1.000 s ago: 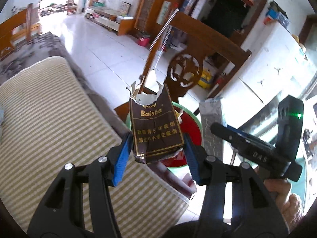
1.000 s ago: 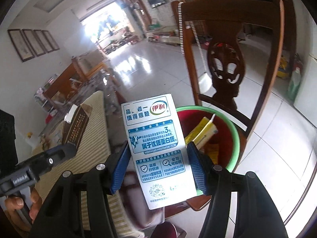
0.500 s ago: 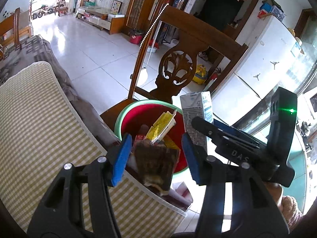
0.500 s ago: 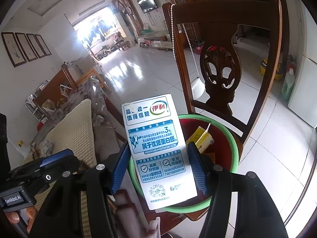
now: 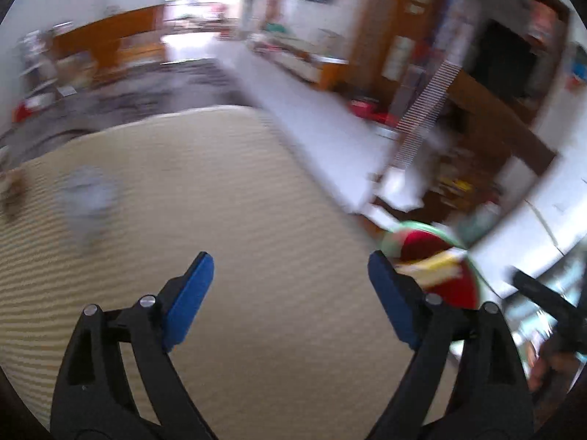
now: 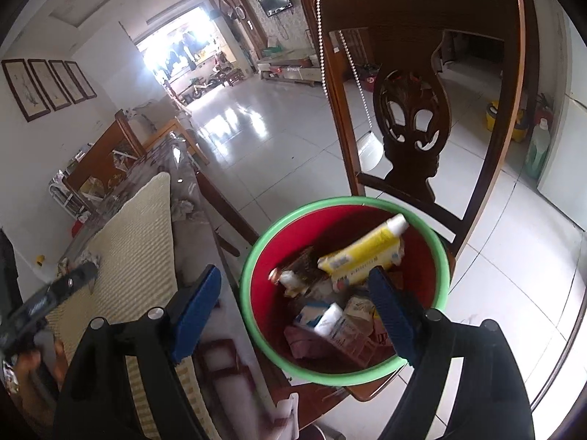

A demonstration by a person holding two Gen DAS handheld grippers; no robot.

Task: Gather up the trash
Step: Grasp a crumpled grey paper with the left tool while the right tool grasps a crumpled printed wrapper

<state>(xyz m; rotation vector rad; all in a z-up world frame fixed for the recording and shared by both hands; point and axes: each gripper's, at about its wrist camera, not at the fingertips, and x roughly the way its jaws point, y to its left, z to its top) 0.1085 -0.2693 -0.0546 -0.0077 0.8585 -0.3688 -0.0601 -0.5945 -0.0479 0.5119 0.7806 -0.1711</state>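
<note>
Your counter (image 5: 256, 220), under its pale ribbed mat, fills the left wrist view; the picture there is smeared with motion, so small detail is unreliable. Beside the counter edge stands a wooden chair (image 6: 414, 117), and on its seat sits the red bin with the green rim (image 6: 256, 242), already holding discards: a yellow tube (image 6: 363, 253), a white-and-blue carton (image 6: 330, 321) and crumpled wrappers beneath. Your right tongs (image 6: 293, 308) hang directly over the bin mouth, jaws opening, nothing between the blue pads. Your left tongs (image 5: 290, 293) point down at the mat, jaws likewise opening and bare, with the bin only at the right margin. Judgement: a drop-off step is at its end, both hands free. Remaining trash on the counter: a blurred pale grey lump (image 5: 88, 201) toward the far left of the mat, probably crumpled paper, and a small brownish scrap (image 5: 13, 190) at the edge; identity uncertain. Next move calls for carrying the left tongs to the grey lump, keeping them wide, and closing low against the mat, since soft paper slips.
</note>
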